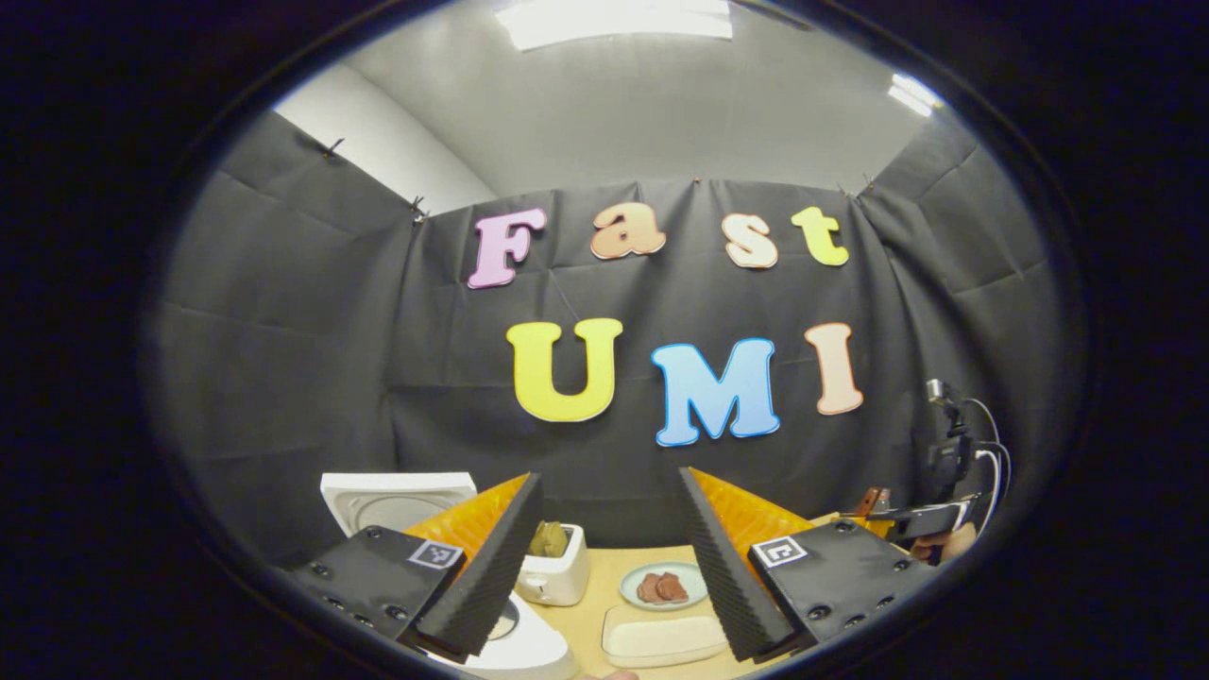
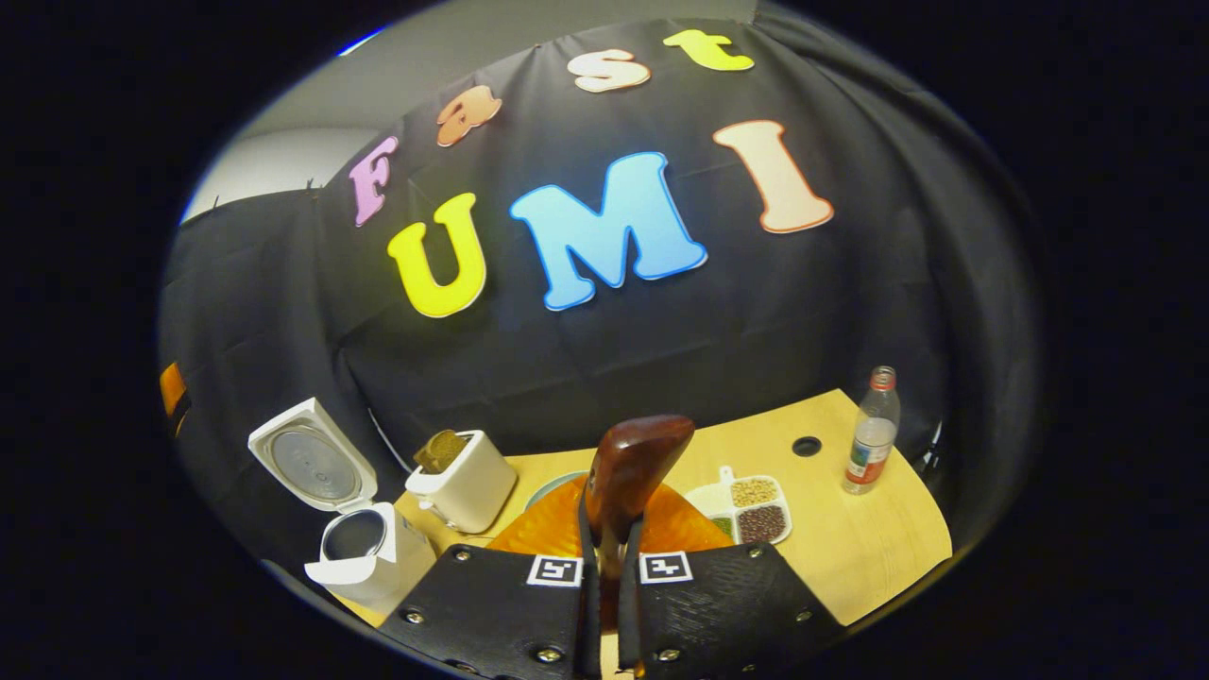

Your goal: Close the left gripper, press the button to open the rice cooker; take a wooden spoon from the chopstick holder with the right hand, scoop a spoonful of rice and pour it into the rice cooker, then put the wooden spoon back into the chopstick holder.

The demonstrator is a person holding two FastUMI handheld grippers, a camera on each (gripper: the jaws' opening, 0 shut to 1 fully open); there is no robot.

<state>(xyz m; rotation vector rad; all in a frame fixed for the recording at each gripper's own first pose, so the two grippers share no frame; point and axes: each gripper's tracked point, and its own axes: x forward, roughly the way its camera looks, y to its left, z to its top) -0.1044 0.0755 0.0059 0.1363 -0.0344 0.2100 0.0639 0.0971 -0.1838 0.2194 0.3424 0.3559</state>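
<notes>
Wooden spoon [image 2: 625, 472] clamped between the right gripper [image 2: 604, 552] fingers at bottom centre, bowl end up and empty, rice cooker [image 2: 364, 548] open at lower left with lid raised. Left gripper [image 1: 604, 557] spread wide, holding nothing. Best kept level and low toward the divided grain tray [image 2: 746, 505] just right, scooping shallow, no tilting.
</notes>
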